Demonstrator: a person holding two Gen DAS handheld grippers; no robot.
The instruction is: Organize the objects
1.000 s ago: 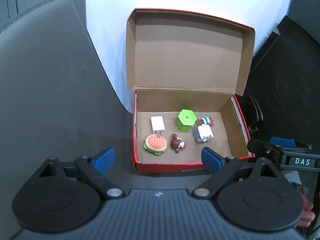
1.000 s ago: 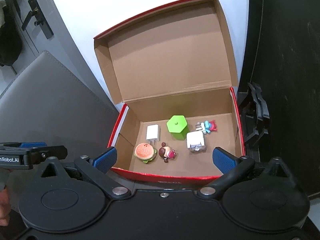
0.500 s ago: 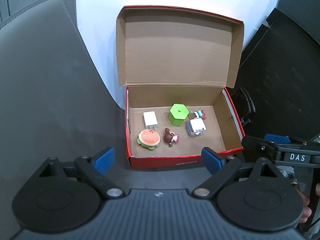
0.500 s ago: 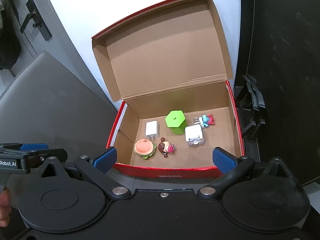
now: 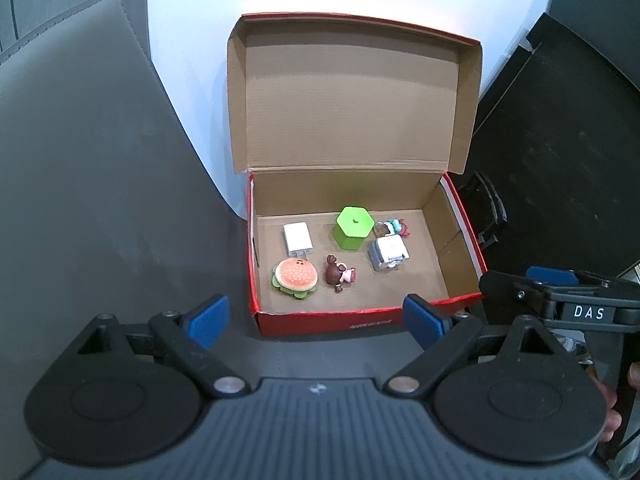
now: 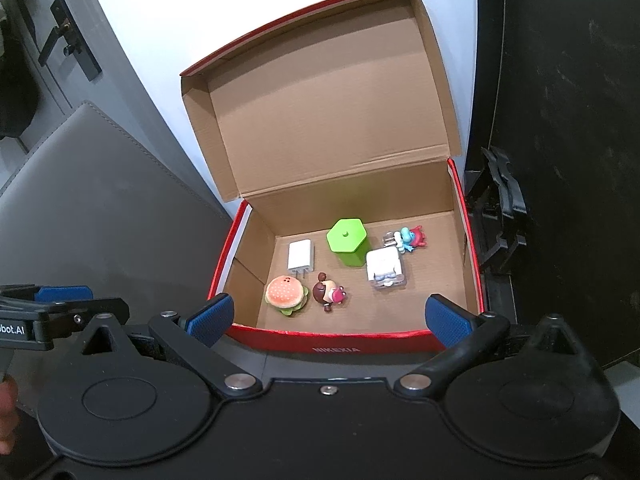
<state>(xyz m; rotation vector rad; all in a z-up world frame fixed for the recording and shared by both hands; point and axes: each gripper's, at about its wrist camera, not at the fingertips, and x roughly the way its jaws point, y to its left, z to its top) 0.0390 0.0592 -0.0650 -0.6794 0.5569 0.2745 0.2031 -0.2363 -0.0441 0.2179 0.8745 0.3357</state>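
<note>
A red cardboard box [image 5: 360, 322] [image 6: 332, 340] stands with its lid up against the white wall. Inside lie a burger toy [image 5: 295, 278] [image 6: 285, 294], a white plug [image 5: 298, 237] [image 6: 300, 256], a green hexagonal pot [image 5: 354, 226] [image 6: 346, 240], a brown figurine [image 5: 338, 274] [image 6: 328, 292], a white adapter [image 5: 389, 252] [image 6: 385, 266] and a small blue-red figurine [image 5: 394, 227] [image 6: 408, 238]. My left gripper [image 5: 316, 318] hovers open before the box's front wall, holding nothing. My right gripper [image 6: 328, 316] is open too, just above the front wall, empty.
A grey leather surface [image 5: 80, 200] spreads left of the box. Dark panels [image 6: 560, 120] and a black clamp-like part [image 6: 496, 208] stand to the right. A door handle [image 6: 64, 40] shows far left. A hand [image 5: 616, 416] holds the right gripper's body.
Both views have drawn back a little from the box, which now sits slightly farther and more centred. The objects inside have not moved. Both grippers stay open.
</note>
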